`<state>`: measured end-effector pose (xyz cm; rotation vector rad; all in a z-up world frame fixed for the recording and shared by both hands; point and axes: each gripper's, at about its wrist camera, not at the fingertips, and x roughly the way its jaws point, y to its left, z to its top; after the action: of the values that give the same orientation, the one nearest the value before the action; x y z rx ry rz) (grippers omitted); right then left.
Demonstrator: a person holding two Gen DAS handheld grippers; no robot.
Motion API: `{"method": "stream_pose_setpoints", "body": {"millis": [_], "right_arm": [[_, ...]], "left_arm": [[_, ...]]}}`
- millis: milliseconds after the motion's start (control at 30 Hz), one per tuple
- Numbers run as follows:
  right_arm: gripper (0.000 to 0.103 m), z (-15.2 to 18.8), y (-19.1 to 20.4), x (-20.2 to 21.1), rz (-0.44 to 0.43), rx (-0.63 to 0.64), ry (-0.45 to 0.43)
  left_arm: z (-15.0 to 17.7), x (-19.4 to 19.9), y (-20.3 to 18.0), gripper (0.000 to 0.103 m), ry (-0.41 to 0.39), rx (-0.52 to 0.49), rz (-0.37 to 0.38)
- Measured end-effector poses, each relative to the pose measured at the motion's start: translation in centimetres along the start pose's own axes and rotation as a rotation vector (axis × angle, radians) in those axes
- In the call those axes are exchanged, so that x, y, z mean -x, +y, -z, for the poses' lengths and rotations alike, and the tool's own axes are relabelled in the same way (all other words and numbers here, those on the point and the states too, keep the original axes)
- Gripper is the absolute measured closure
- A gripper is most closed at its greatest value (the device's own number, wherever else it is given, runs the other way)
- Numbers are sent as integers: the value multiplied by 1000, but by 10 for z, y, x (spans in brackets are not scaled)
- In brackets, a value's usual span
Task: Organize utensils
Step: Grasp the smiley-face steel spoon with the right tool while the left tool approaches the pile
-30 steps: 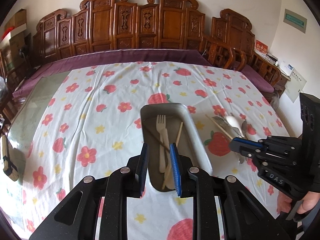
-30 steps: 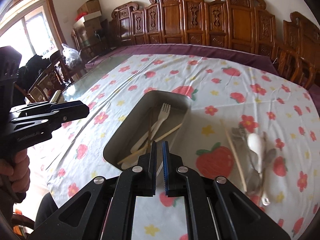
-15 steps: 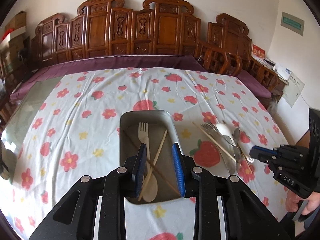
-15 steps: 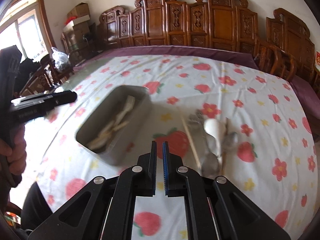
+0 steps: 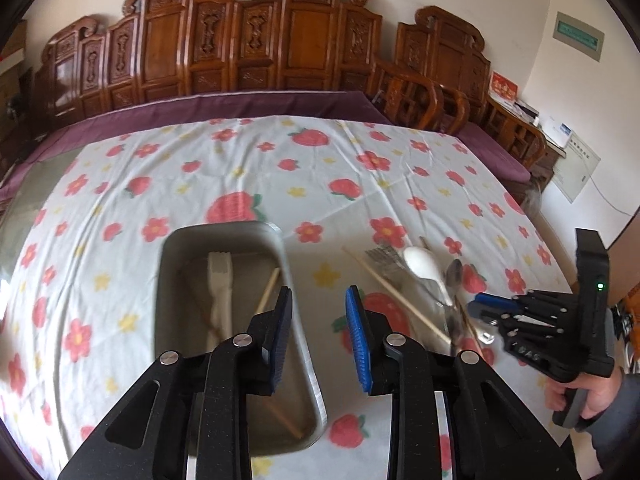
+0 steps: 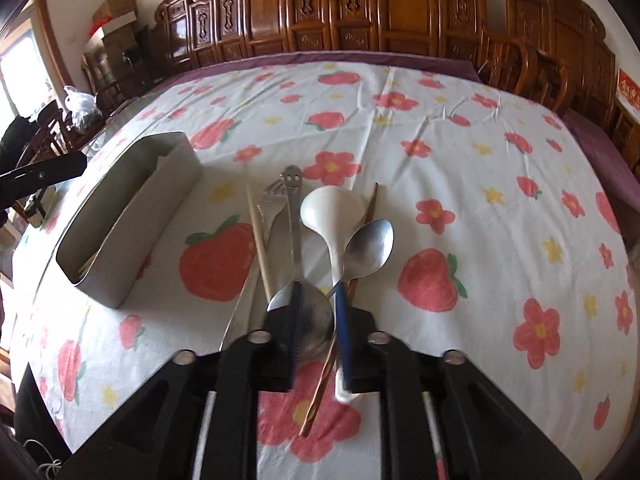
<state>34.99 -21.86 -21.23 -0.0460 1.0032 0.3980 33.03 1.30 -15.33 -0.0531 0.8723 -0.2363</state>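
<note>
A grey metal tray point(image 5: 298, 364) point(image 6: 128, 216) holds a white plastic fork point(image 5: 220, 284) and wooden chopsticks point(image 5: 267, 290). To its right on the cloth lies a pile: a white ladle spoon point(image 6: 330, 216) point(image 5: 424, 266), a metal spoon point(image 6: 370, 246), a smiley-handled metal spoon point(image 6: 294, 216), a metal fork point(image 6: 270, 204) and a chopstick point(image 6: 258, 240). My left gripper point(image 5: 318, 304) is open and empty above the tray's right rim. My right gripper point(image 6: 318, 308) is open, low over the near ends of the pile, holding nothing. It also shows in the left wrist view point(image 5: 480, 304).
The table wears a white cloth with strawberries and flowers point(image 6: 440, 140). Carved wooden chairs point(image 5: 260, 48) line the far side and the right side point(image 6: 560, 64). Boxes and a plastic bag point(image 6: 82, 104) stand at the far left.
My right gripper has opened from shut and moved forward and down over the utensil pile. My left gripper has opened wider and shifted right over the tray's rim.
</note>
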Motion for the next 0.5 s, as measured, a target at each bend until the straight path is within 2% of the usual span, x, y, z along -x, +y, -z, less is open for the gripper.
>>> {"method": "stream_pose_setpoints", "body": {"millis": [267,367,500], "right_arm": [[76,-24,13,-15,-50,33,55],[76,-32,21,-23,-46,71,77],[76,-37,21,-42,-28,102,149]], "left_arm": [[-16,-13,-22,74,34,-41,53],[-17,-14,-25,74,28,-52,63],[-10,-14,-29,74,24,-65,68]]}}
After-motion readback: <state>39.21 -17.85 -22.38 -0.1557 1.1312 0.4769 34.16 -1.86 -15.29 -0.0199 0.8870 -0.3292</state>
